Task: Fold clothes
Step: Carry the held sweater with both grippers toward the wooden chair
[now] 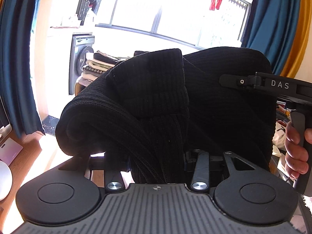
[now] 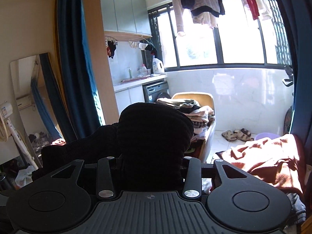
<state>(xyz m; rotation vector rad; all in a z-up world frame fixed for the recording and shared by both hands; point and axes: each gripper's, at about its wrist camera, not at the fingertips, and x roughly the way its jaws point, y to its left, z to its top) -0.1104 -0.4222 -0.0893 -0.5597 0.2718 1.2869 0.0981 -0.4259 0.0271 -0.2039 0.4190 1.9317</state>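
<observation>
Fingers of our left gripper are buried under a black ribbed knit garment; the cloth bunches down between the linkage arms and we judge it clamped there, though the fingertips themselves are hidden. Same story on our right gripper: a thick dark fold of the same black garment rises straight out of its jaws, held tight, tips not visible.

Left wrist view: the garment hangs in the air in heavy rolls, filling the middle of the frame. Our right gripper enters from the right edge, its body marked "DAS", its finger lying against the knit. A hand wraps its handle.

Behind the garment: a washing machine at left, a stack of folded clothes just beside it, blue curtains at both sides, bright windows.

Right wrist view: the stack of folded clothes sits on a tan chair. A rust-brown cloth lies crumpled at right. Sandals on the tiled floor. Laundry hangs above the window. A mirror leans at left.
</observation>
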